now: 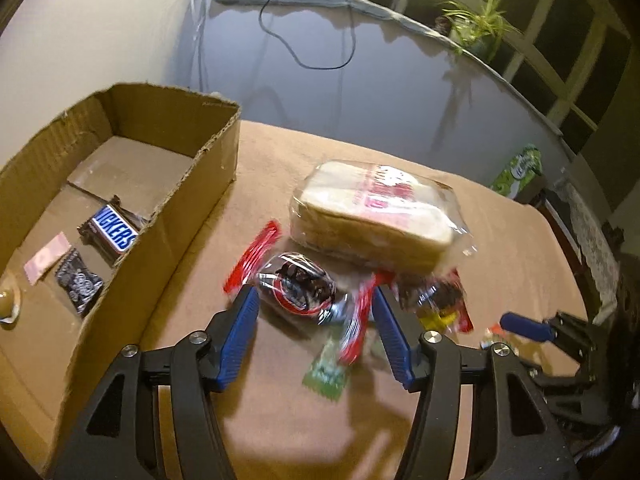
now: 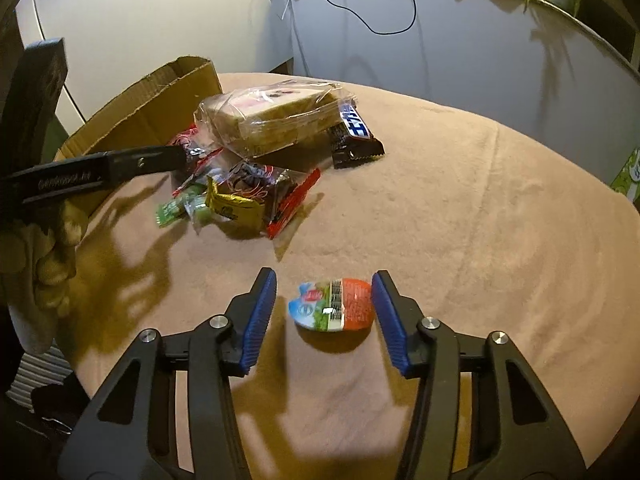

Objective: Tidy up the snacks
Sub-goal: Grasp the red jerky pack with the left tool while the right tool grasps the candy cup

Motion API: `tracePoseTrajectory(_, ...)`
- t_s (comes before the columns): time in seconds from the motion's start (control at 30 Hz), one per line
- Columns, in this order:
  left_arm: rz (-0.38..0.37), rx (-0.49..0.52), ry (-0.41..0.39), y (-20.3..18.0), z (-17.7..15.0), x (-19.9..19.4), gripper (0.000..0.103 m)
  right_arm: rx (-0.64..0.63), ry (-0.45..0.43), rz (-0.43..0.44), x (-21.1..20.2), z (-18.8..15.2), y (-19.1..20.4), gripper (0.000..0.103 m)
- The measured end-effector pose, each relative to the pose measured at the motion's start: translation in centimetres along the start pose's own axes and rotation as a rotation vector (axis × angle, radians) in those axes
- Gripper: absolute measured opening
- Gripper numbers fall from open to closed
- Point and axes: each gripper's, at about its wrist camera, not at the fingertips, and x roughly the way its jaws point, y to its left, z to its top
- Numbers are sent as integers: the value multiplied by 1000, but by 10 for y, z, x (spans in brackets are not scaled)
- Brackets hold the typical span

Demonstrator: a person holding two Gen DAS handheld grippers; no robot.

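My left gripper (image 1: 314, 298) is open, its blue pads on either side of a clear red-edged packet of dark cookies (image 1: 298, 286). A bagged loaf of sliced bread (image 1: 372, 216) lies just behind it. A cardboard box (image 1: 192, 208) on the left holds a Snickers bar (image 1: 114, 228) and a dark patterned packet (image 1: 78, 286). My right gripper (image 2: 324, 294) is open around an egg-shaped white and orange snack (image 2: 332, 310) on the tan cloth. In the right wrist view the pile holds the bread (image 2: 276, 116), a Snickers bar (image 2: 354, 136), a yellow packet (image 2: 234, 204) and a green candy (image 2: 176, 208).
A tan cloth (image 2: 460, 220) covers the table. A green candy (image 1: 326, 374) and a yellow-red packet (image 1: 440, 312) lie near the left gripper. A green carton (image 1: 518, 172) stands at the far right edge. A plant (image 1: 478, 24) and cable (image 1: 304, 52) sit behind the table.
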Motion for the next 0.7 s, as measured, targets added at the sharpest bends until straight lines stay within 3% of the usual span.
tracePoseTrajectory(0.17, 62, 14, -1, -4, 4, 14, 65, 5, -3, -1, 4, 1, -4, 52)
tracePoseTrajectory(0.3, 99, 30, 11, -5, 3, 24, 65, -6, -2, 8, 6, 1, -4, 51)
tracePoseTrajectory(0.37, 109, 26, 18, -3, 1, 27, 60, -7, -1, 4, 7, 0, -5, 44)
tracePoseTrajectory(0.5, 124, 16, 9, 0, 1, 25, 45, -3, -7, 10, 3, -6, -6, 42)
tracePoseTrajectory(0.7, 132, 36, -3, -2, -2, 22, 40, -13, -9, 12, -4, -13, -5, 41)
